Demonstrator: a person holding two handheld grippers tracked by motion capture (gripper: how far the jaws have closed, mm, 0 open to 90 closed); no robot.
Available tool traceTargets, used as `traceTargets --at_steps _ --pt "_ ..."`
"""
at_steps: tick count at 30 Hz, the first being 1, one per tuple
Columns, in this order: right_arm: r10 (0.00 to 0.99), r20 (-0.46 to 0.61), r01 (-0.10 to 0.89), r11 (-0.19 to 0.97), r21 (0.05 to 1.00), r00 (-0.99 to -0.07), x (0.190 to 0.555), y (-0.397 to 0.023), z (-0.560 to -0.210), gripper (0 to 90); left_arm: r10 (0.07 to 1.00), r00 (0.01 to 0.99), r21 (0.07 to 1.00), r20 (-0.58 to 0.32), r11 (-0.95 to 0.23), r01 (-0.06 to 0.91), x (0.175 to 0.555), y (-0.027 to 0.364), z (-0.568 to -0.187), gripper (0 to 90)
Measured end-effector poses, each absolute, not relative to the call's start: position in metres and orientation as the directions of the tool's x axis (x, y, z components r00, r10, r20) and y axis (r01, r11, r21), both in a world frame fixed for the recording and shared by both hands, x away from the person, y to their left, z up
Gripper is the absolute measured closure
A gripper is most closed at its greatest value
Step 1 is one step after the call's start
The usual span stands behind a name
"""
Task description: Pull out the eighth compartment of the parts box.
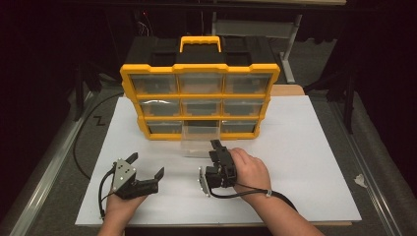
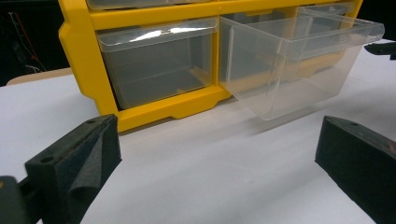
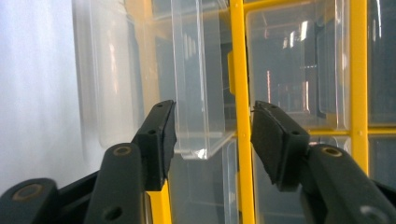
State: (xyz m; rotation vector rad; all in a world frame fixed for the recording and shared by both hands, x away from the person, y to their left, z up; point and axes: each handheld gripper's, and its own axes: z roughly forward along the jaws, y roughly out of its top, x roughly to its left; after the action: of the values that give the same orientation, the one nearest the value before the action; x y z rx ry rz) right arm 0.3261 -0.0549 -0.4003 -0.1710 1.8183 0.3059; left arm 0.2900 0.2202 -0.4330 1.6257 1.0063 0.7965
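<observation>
A white rectangular tabletop board (image 1: 305, 147) carries a yellow-framed plastic organiser cabinet (image 1: 199, 93) with a black top, a yellow carry handle and three rows of clear drawers. All sit flush except one: the clear plastic drawer of the bottom row's middle slot (image 1: 199, 140) is drawn well out toward the person, its front end reaching over the board while its back seems to remain in the frame. In the left gripper view the same drawer (image 2: 299, 65) juts forward beside its closed neighbour and looks empty.

The right gripper (image 1: 216, 150), turned on its side in the person's hand, sits just at the drawer's front right corner. In the right gripper view its jaws stand partly spread with the drawer's clear front lip (image 3: 201, 140) between them; whether the pads touch the plastic cannot be told. The left gripper (image 1: 146, 164) rests low on the board, well to the left of the drawer, with its jaws wide apart and holding nothing.

The step in hand seems to be working this drawer by its front edge. The next move likely calls for closing squarely on the thin lip, then travelling straight along the slot so the drawer does not skew or tip.
</observation>
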Motion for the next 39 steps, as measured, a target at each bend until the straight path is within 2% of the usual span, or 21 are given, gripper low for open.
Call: traceTargets --at_steps 18,32,39 --pt "0.036 -0.961 -0.255 0.961 0.109 -0.274 0.324 -0.096 -0.41 42.7 0.904 0.427 0.964 0.017 -0.128 0.233 0.29 0.22 -0.435 1.1" --pt "0.065 -0.956 -0.117 0.988 0.101 -0.285 0.332 -0.167 -0.431 39.5 0.903 0.428 0.959 0.028 -0.145 0.243 0.291 0.22 -0.436 1.1" --pt "0.089 -0.954 -0.092 0.989 0.12 -0.287 0.333 -0.2 -0.437 36.1 0.906 0.423 0.957 0.024 -0.143 0.251 0.291 0.219 -0.438 1.1"
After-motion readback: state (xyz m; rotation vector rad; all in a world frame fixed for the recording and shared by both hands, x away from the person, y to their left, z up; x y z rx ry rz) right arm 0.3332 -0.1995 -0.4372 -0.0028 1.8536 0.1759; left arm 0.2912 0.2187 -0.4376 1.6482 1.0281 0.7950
